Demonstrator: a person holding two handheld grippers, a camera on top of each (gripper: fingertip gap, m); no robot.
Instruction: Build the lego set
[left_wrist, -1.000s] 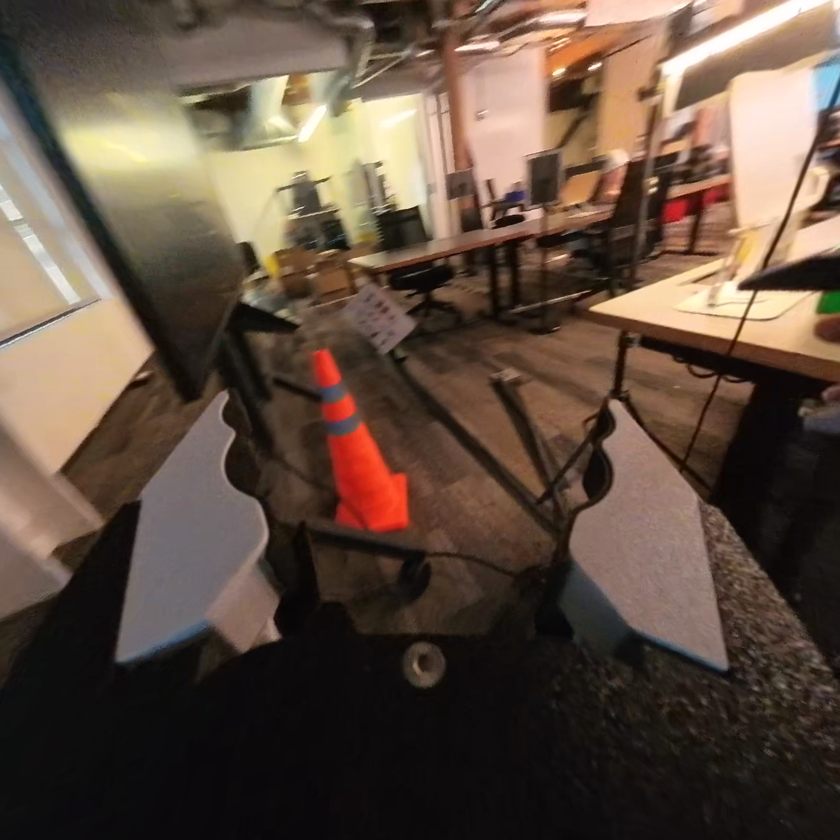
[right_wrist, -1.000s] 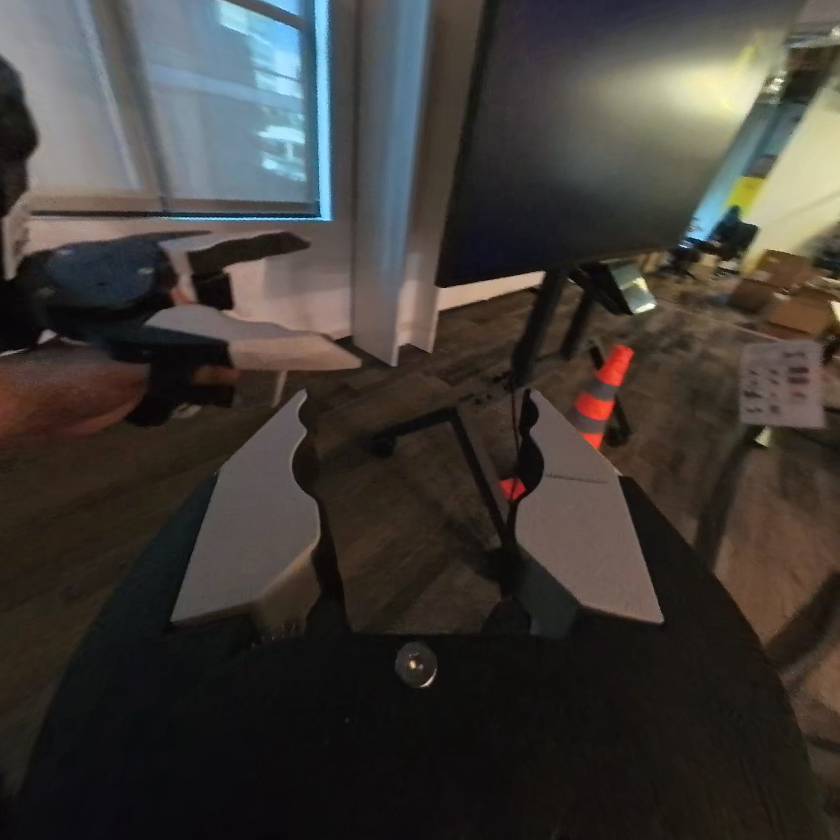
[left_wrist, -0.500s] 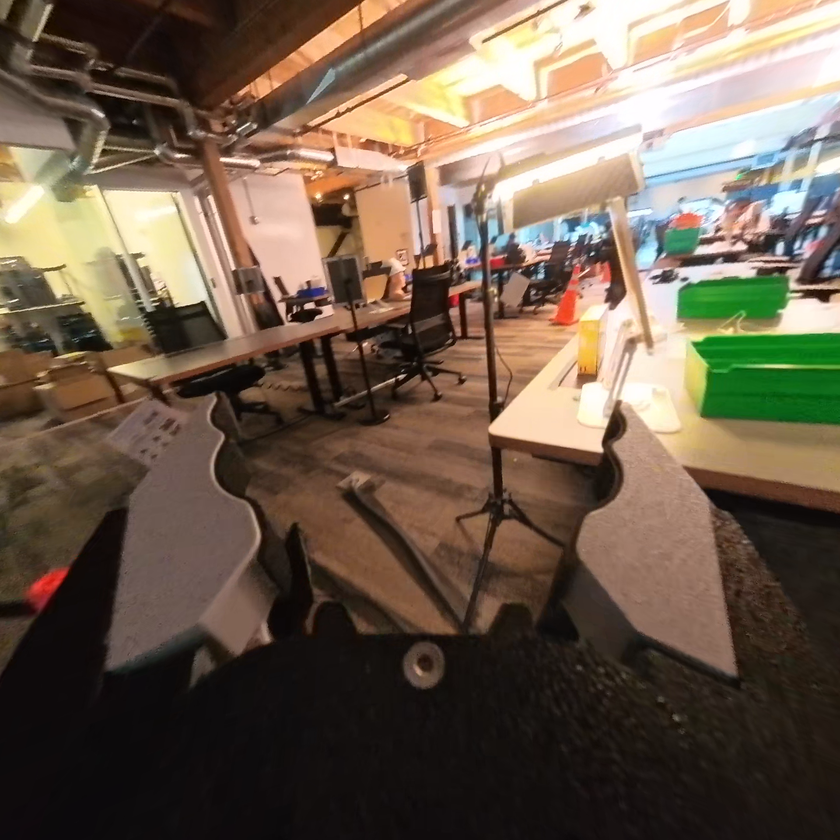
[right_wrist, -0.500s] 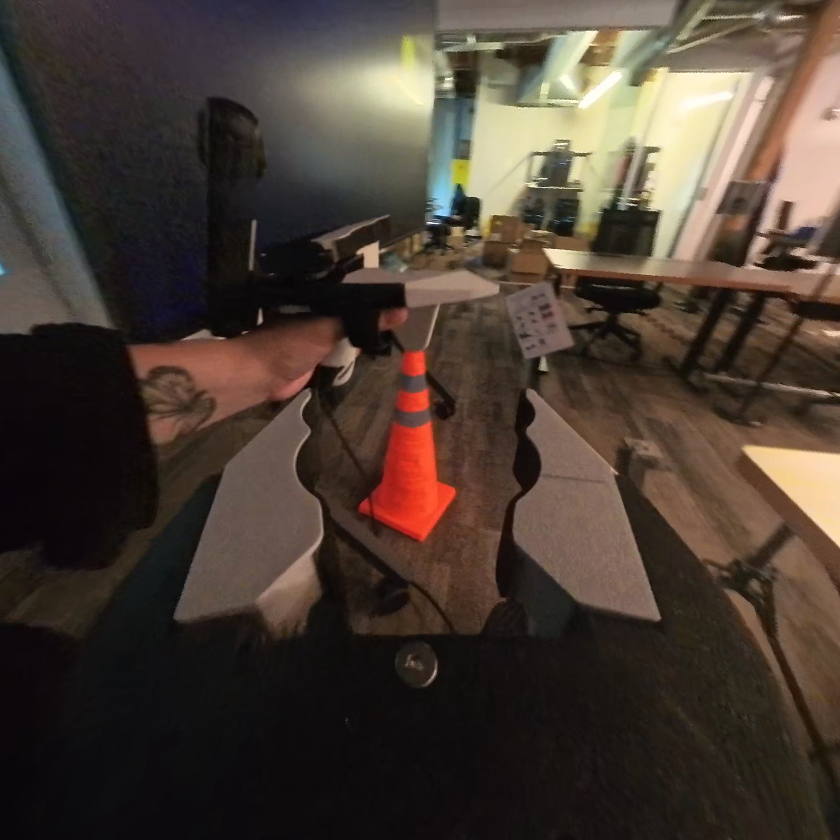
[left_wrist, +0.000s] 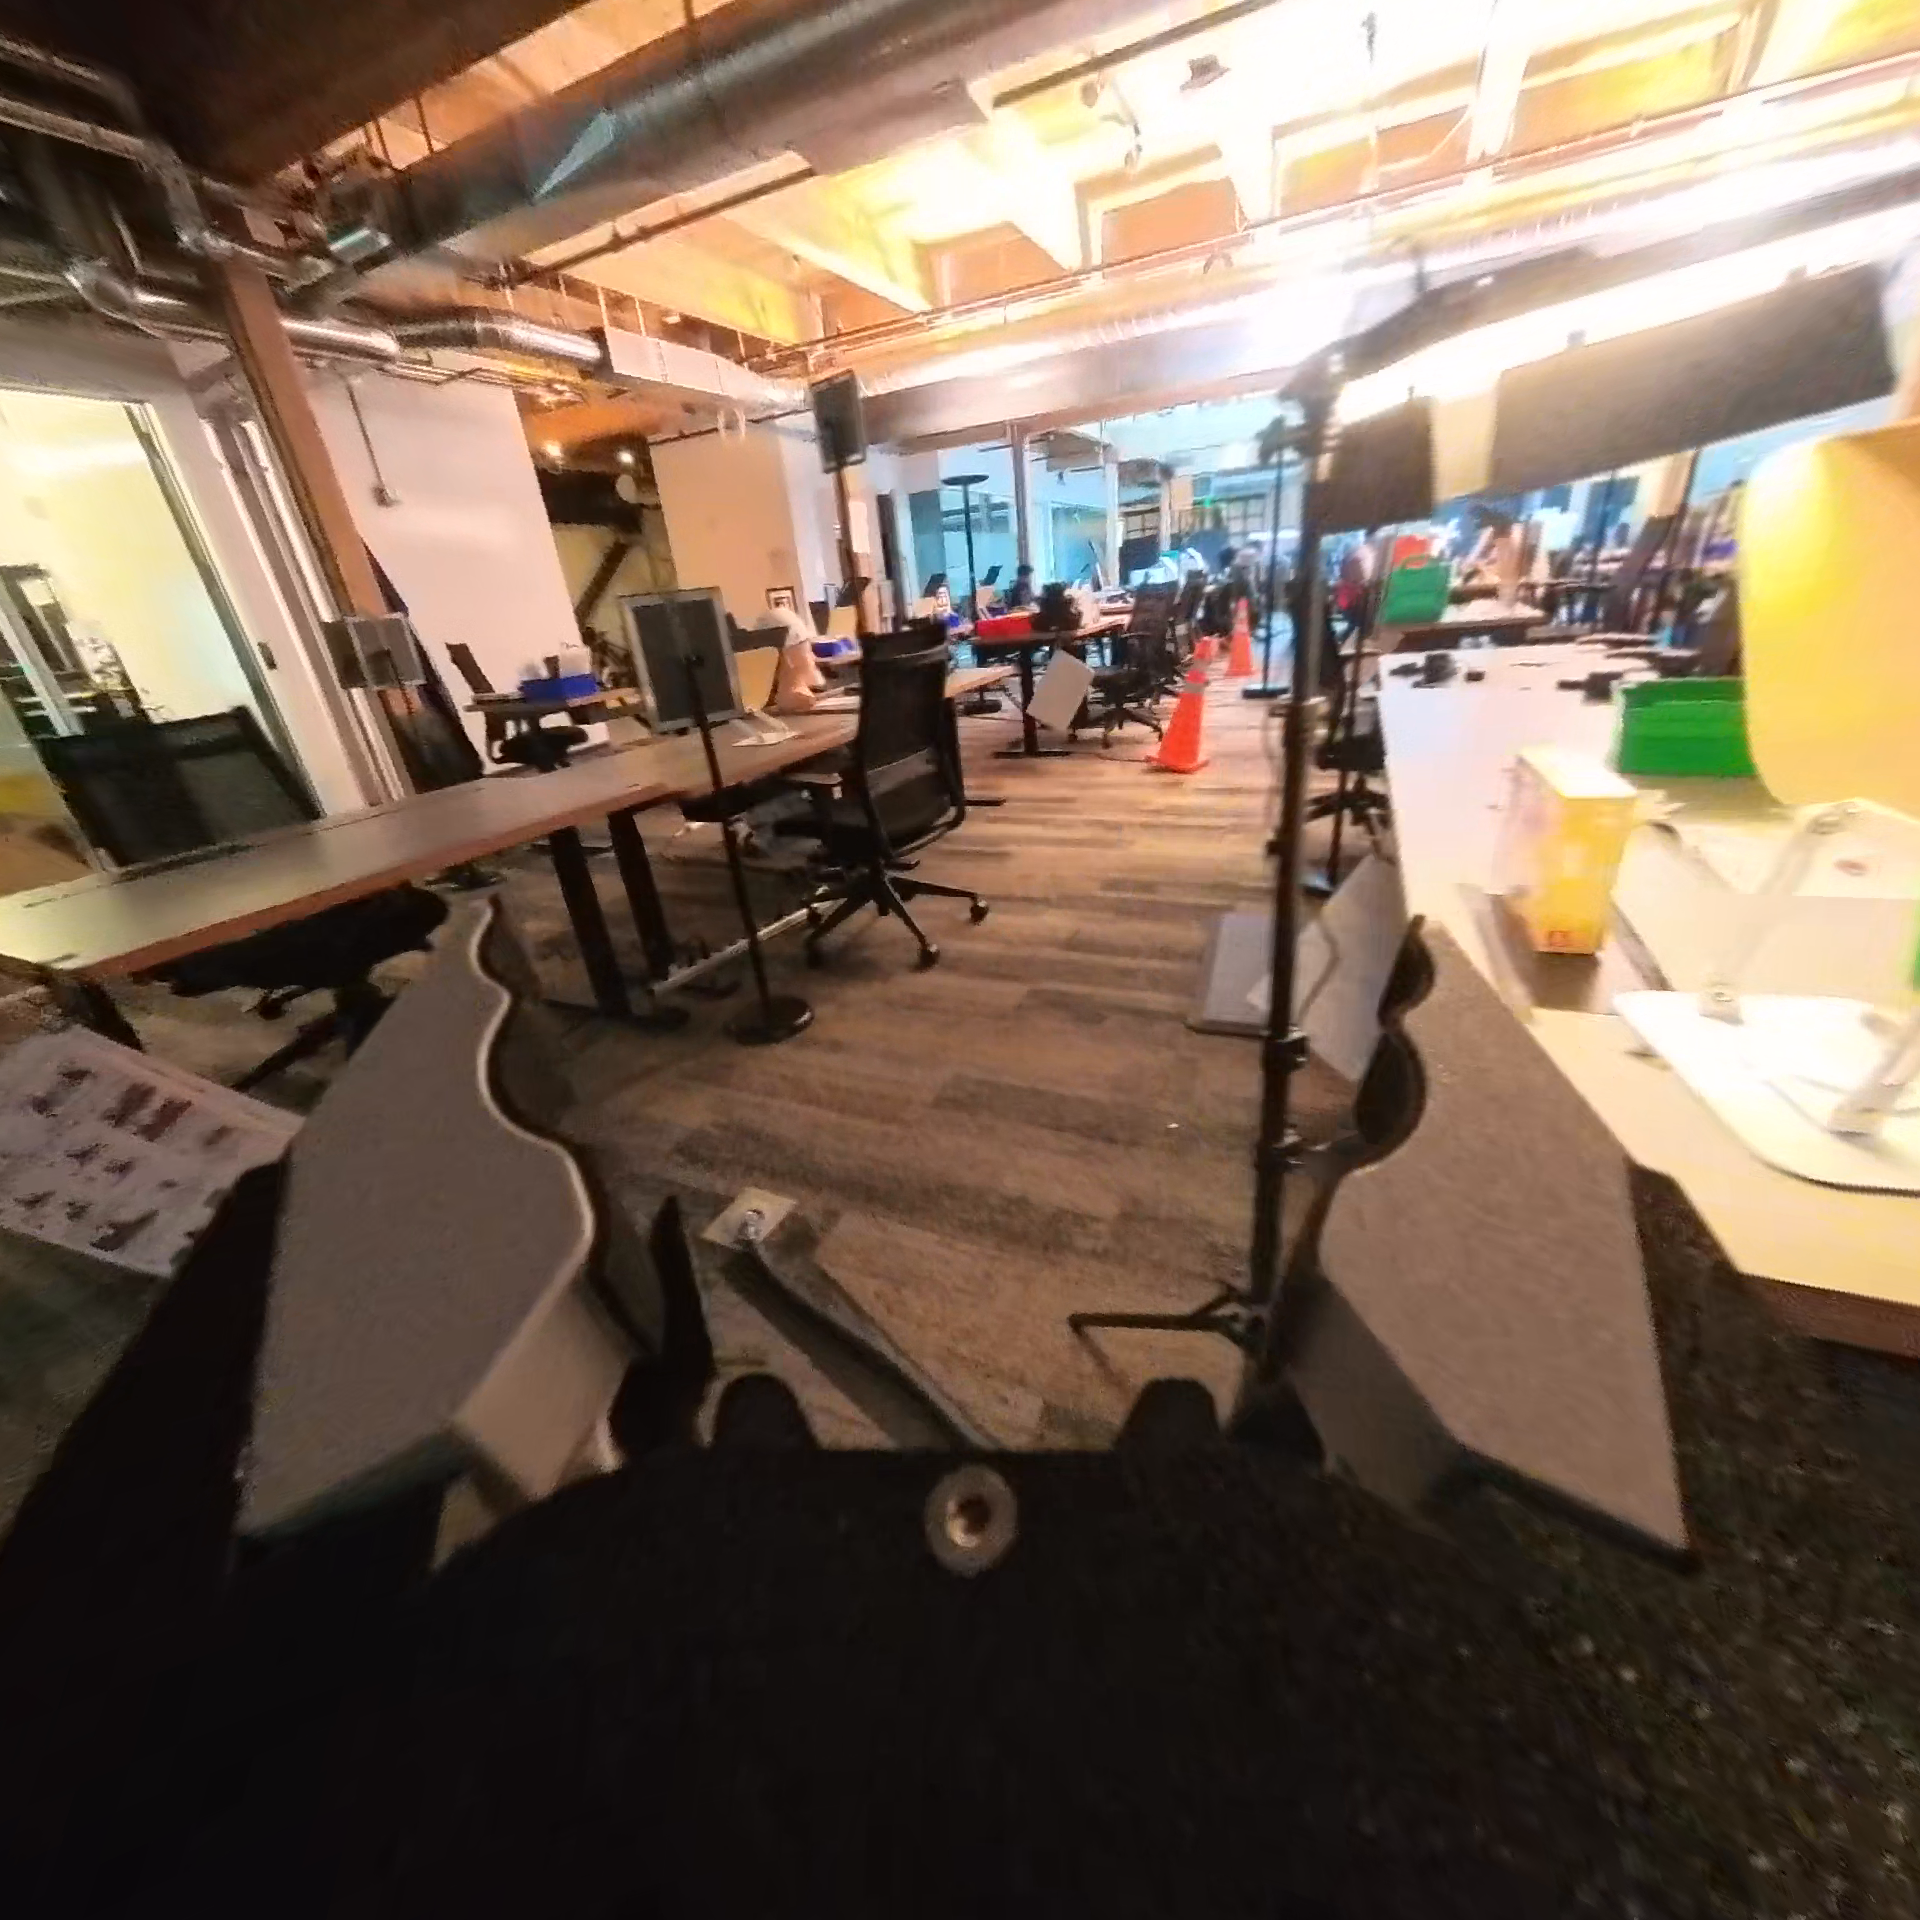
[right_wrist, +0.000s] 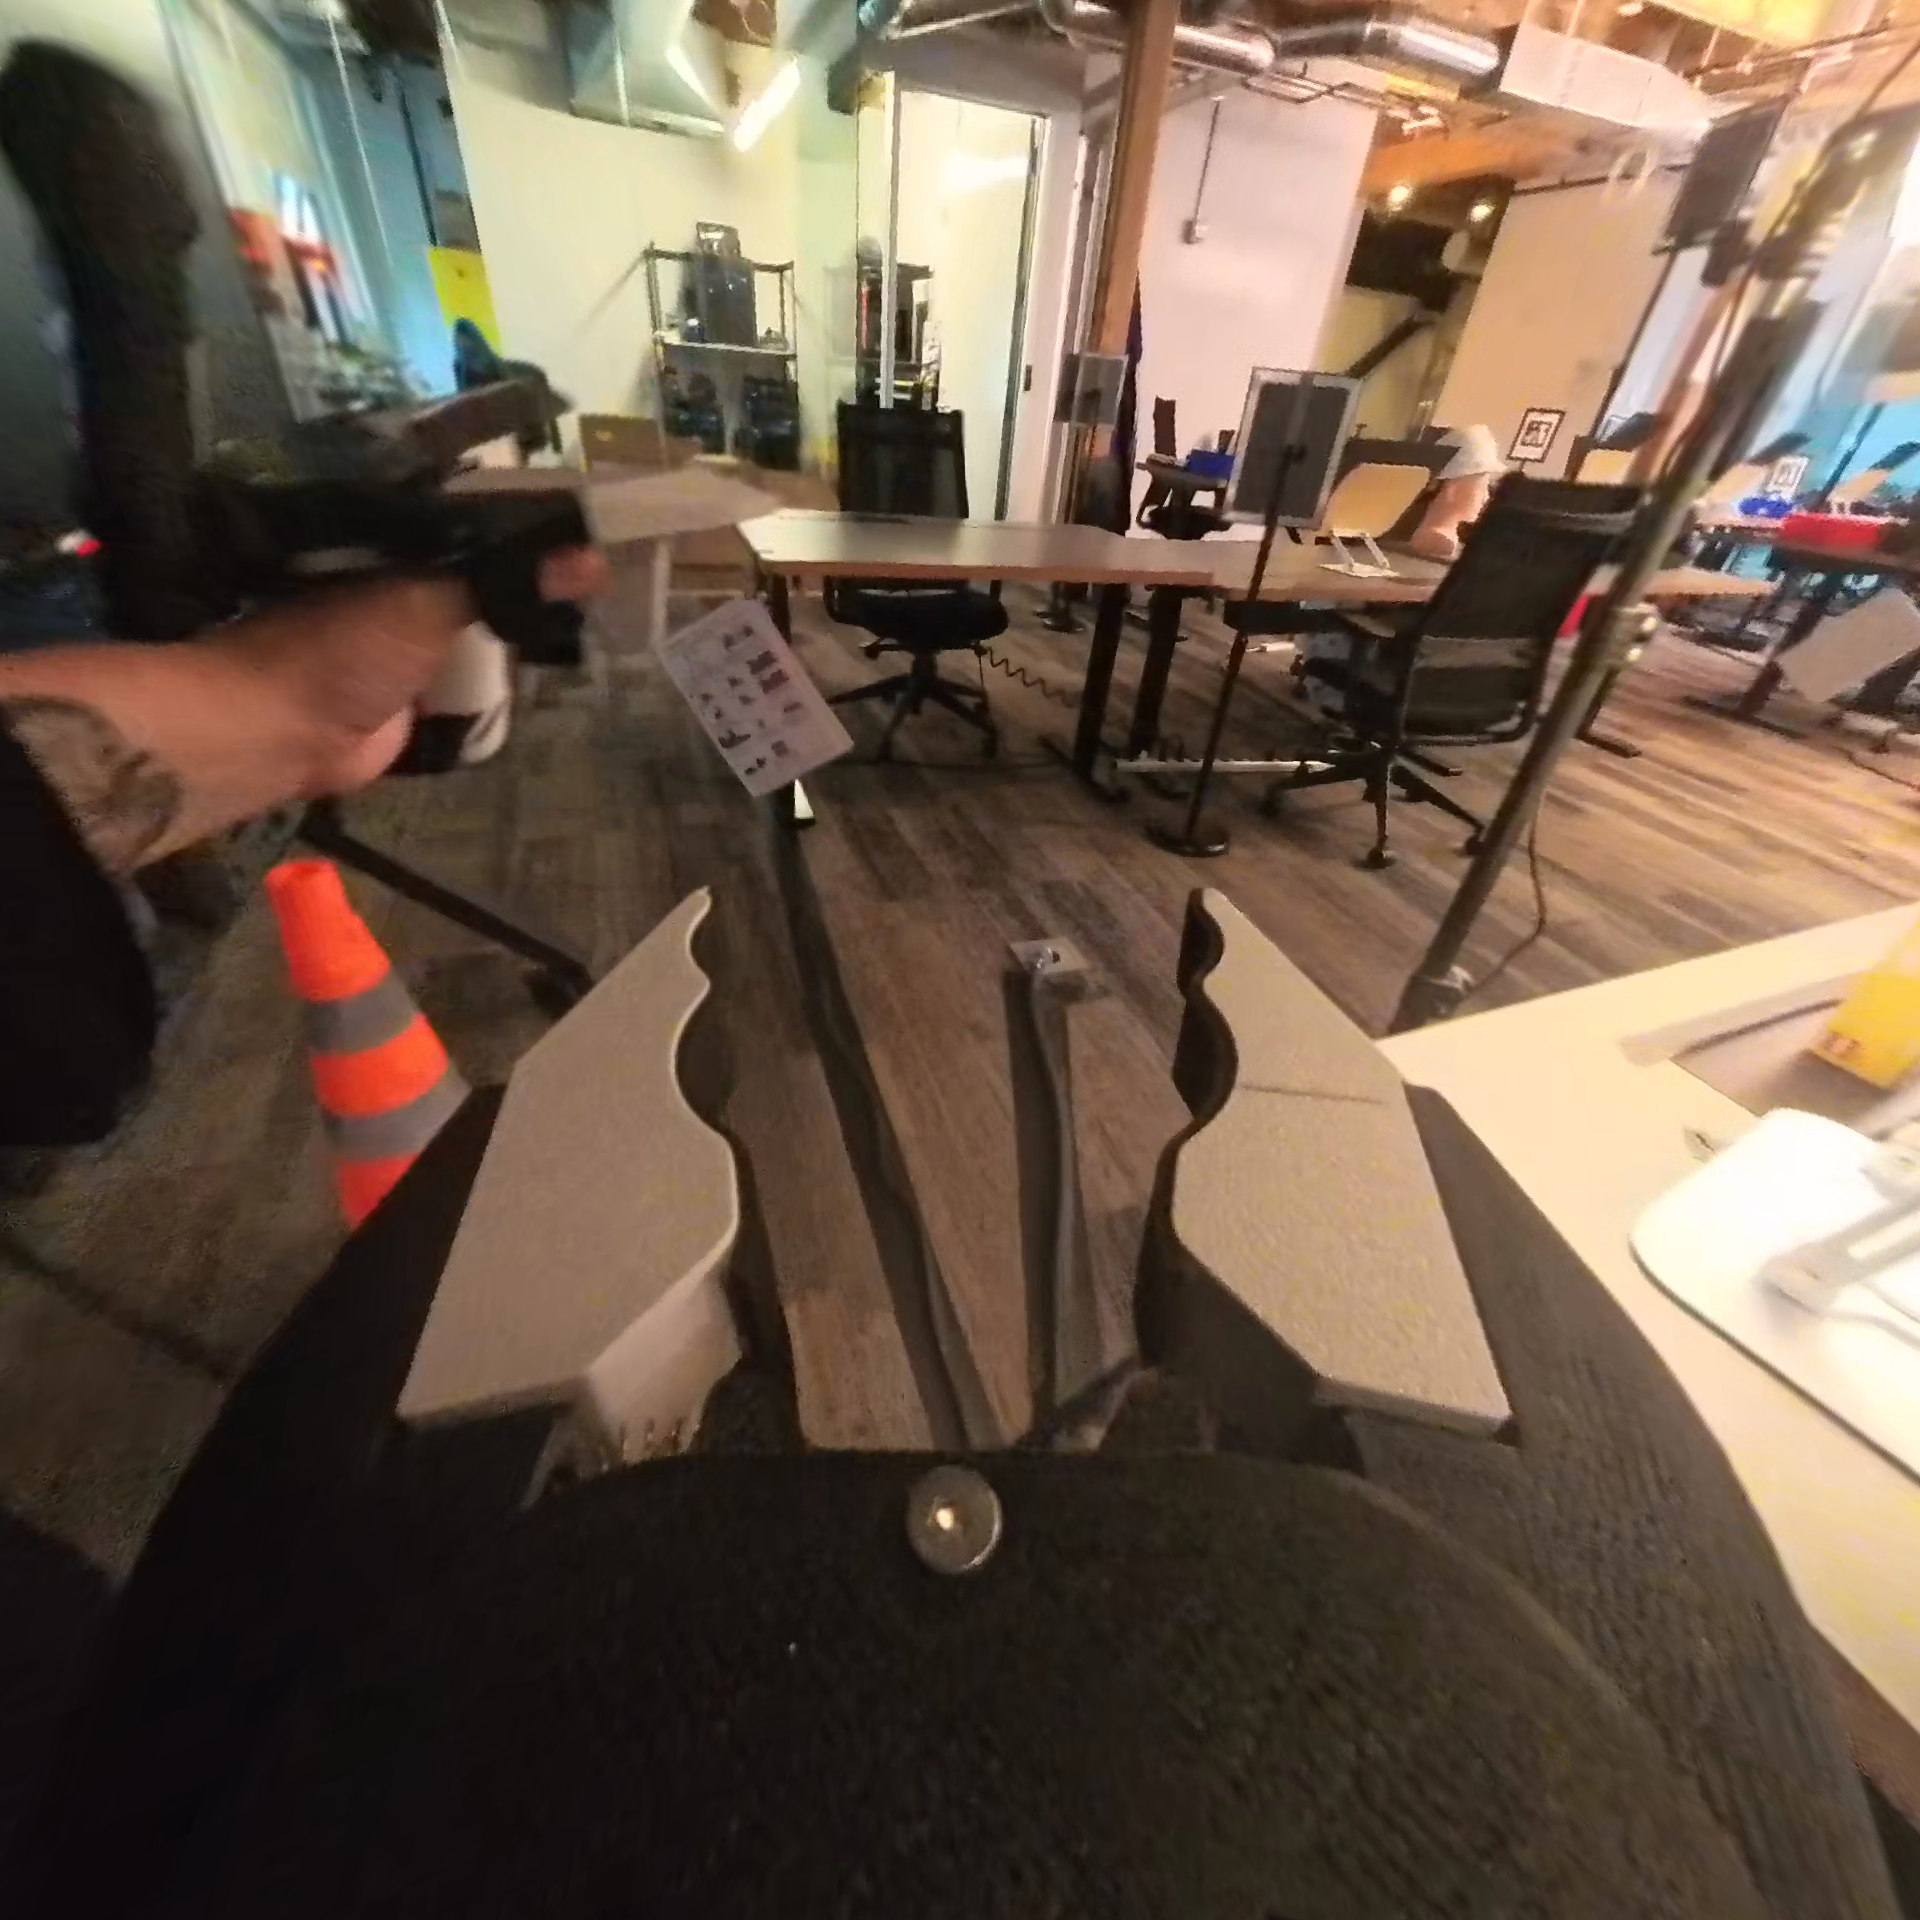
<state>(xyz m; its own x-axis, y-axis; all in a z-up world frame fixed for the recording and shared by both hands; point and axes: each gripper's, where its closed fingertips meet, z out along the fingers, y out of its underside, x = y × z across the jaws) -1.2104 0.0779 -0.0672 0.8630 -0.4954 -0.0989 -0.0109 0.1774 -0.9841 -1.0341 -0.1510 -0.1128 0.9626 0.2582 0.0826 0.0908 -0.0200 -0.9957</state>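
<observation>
No lego bricks show in either view. My left gripper (left_wrist: 951, 935) is open and empty, held in the air over the wooden floor beside a white table (left_wrist: 1538, 1091). A green bin (left_wrist: 1678, 727) stands far back on that table. My right gripper (right_wrist: 951, 920) is open and empty, also over the floor, with the white table's corner (right_wrist: 1558, 1060) at its right. The left gripper (right_wrist: 623, 509) also shows in the right wrist view, held in a person's hand (right_wrist: 312, 686) at the upper left.
An orange cone (right_wrist: 358, 1039) stands on the floor at the left. A black tripod stand (left_wrist: 1278, 935) rises by the table edge. A yellow box (left_wrist: 1564, 862) and a white lamp base (left_wrist: 1787, 1091) sit on the table. Desks and office chairs (left_wrist: 883, 790) fill the room behind. A printed sheet (right_wrist: 753, 701) hangs mid-room.
Both grippers have swung to the right, away from the dark screen and window toward the white table. The cone has slid out of the left view. Both stay open.
</observation>
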